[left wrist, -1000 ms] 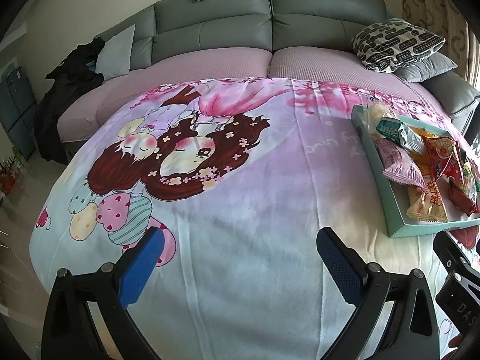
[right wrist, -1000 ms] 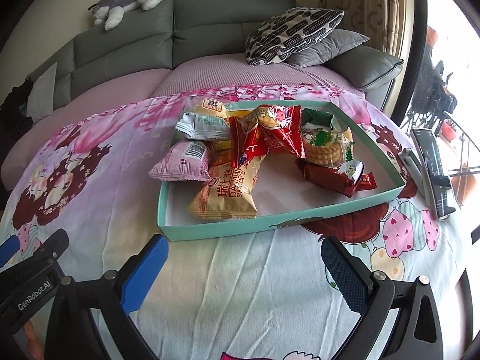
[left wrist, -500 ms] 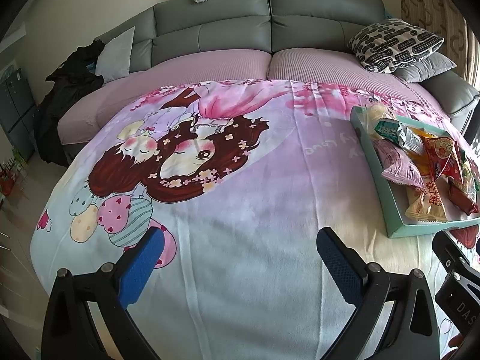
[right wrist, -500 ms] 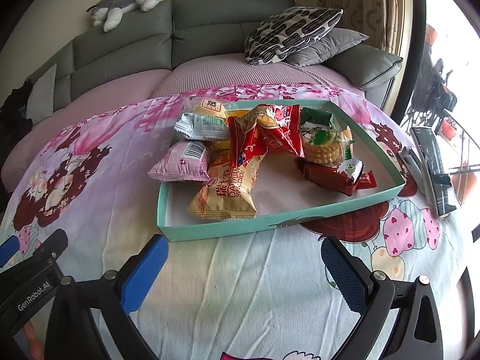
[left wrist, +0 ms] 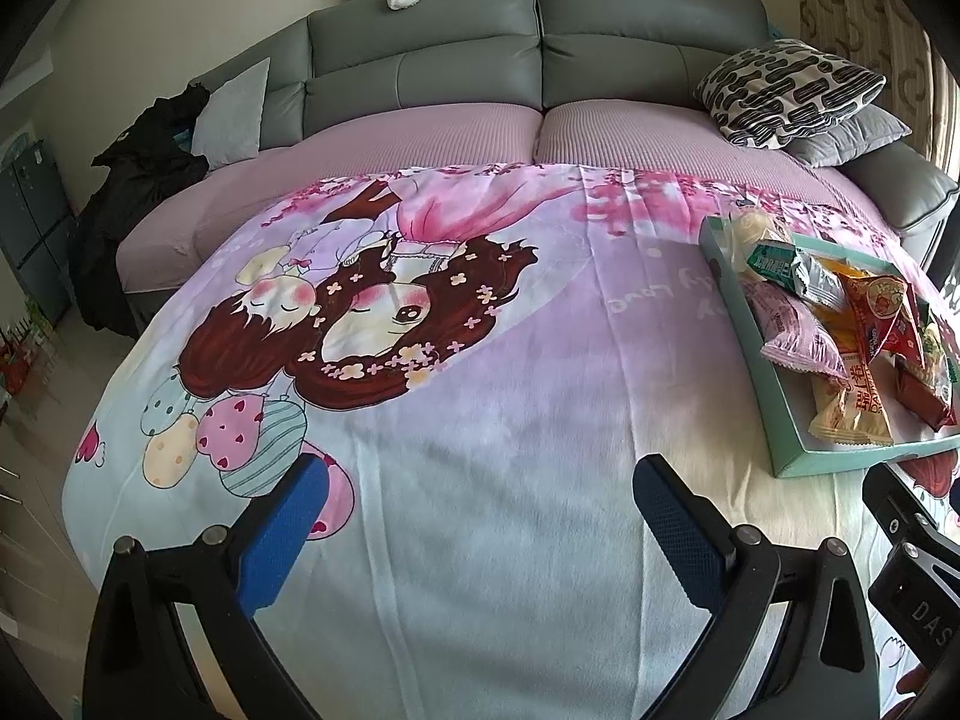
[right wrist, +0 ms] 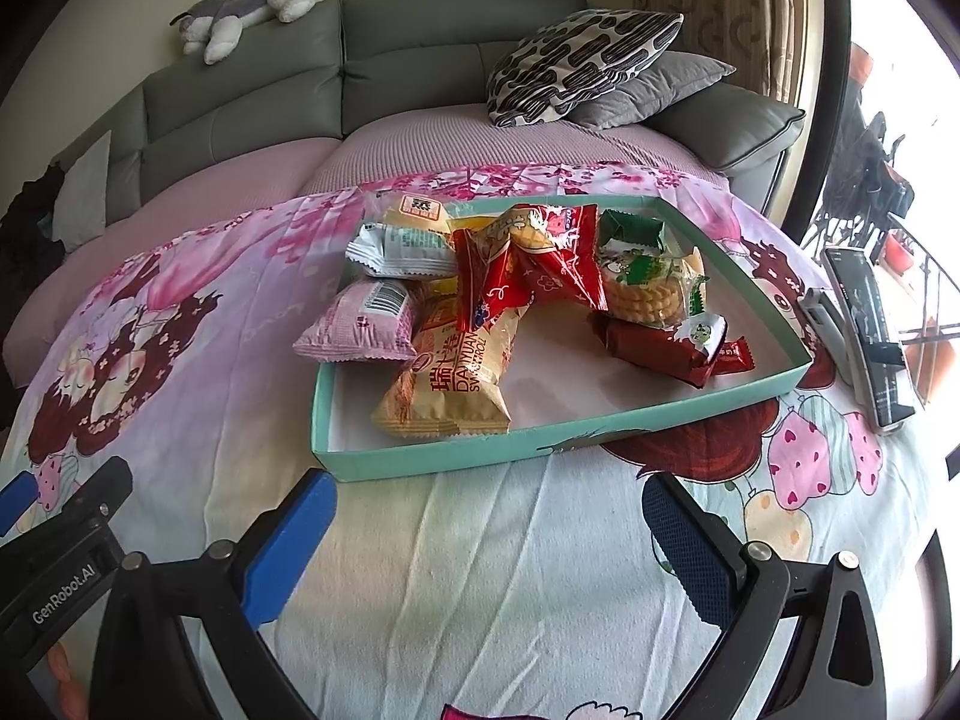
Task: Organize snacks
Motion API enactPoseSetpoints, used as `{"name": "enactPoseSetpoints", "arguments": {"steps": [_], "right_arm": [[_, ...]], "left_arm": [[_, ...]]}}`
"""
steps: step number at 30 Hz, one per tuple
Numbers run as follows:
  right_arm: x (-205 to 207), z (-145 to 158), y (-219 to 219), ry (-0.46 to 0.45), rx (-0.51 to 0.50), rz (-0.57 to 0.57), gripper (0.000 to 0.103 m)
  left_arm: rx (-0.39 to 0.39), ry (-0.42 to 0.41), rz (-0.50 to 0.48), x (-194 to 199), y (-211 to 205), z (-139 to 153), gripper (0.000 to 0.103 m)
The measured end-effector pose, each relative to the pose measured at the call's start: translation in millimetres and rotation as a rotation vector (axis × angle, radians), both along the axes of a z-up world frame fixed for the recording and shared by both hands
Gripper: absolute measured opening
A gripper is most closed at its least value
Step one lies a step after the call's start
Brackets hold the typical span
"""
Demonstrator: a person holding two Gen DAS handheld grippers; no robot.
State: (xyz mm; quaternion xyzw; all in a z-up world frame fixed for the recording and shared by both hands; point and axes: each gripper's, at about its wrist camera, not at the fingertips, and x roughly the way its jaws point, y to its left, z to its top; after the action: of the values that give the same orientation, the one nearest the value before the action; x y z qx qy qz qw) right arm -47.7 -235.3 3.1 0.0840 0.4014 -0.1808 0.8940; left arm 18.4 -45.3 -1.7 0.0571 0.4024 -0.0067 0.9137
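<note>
Left wrist view: left claw [left wrist: 474, 516], jaws apart, nothing held; shallow teal cardboard tray [left wrist: 744, 324] of wrapped snacks is seen ahead, rightward. Nothing is seen changed over the last second.

Right wrist view: right claw [right wrist: 489, 516], jaws apart, empty; tray directly ahead, yellow swiss-roll packet [right wrist: 450, 372] nearest. Snacks lie piled together inside; sorting stage cannot be told.
</note>
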Motion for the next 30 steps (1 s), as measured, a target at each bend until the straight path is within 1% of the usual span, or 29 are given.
{"name": "enactPoseSetpoints", "arguments": {"steps": [30], "right_arm": [[0.5,-3.0,-0.7,0.007,0.006,0.002,0.103]], "left_arm": [[0.001,-0.002,-0.007,-0.3,-1.7,0.6,0.101]]}}
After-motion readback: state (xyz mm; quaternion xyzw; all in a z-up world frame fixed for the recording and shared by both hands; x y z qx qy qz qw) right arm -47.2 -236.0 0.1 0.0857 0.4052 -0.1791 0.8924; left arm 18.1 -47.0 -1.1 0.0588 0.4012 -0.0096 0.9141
